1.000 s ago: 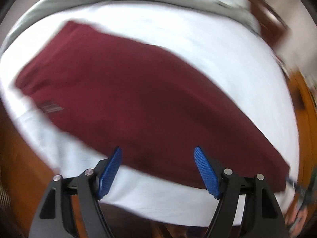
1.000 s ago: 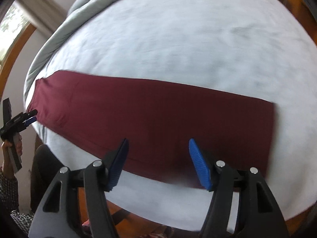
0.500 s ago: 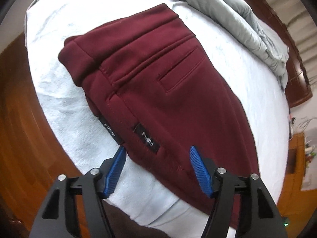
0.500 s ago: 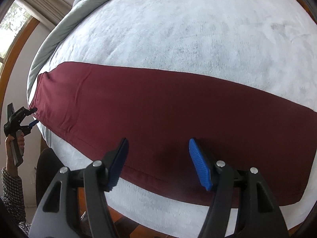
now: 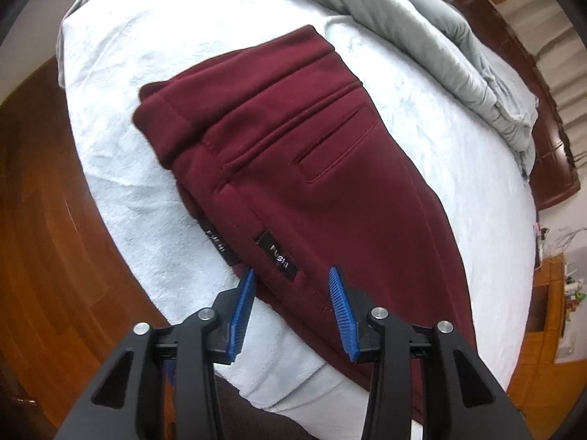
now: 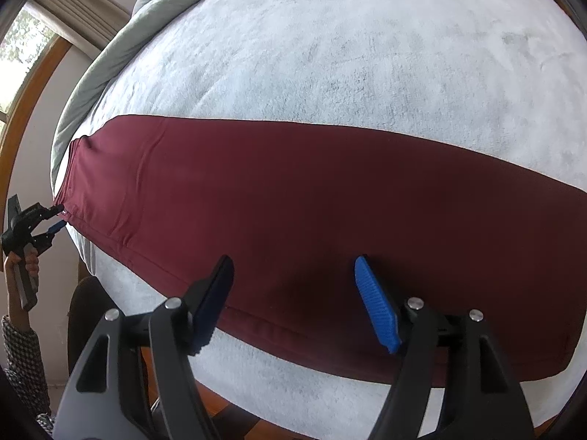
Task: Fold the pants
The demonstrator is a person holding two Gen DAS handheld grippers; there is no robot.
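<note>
Pants: I see the maroon pants lying flat on the white bed cover, already folded lengthwise, one leg over the other. In the left wrist view the waistband sits in the upper middle of the frame and the legs run off to the lower right. In the right wrist view they cross the frame as one long band, hem at the right edge.

Labels: two black woven tags on the side seam, just above my left tongs.

Left gripper: the blue pads stand wide apart with nothing between them. They straddle the near side seam at the hip; I think they hover just above the cloth, though I cannot tell whether they touch it.

Right gripper: spread wide and empty, over the near edge of the leg section. Its left pad is in shadow.

Edges: the near long edge of the pants runs close to the bed's near edge in both views, with bare cover beyond the far edge.

Open room: I have a broad stretch of white cover in the upper half of the right wrist view.

Surroundings: a bunched grey duvet along the top of the left view, and wooden floor at the left.
</note>
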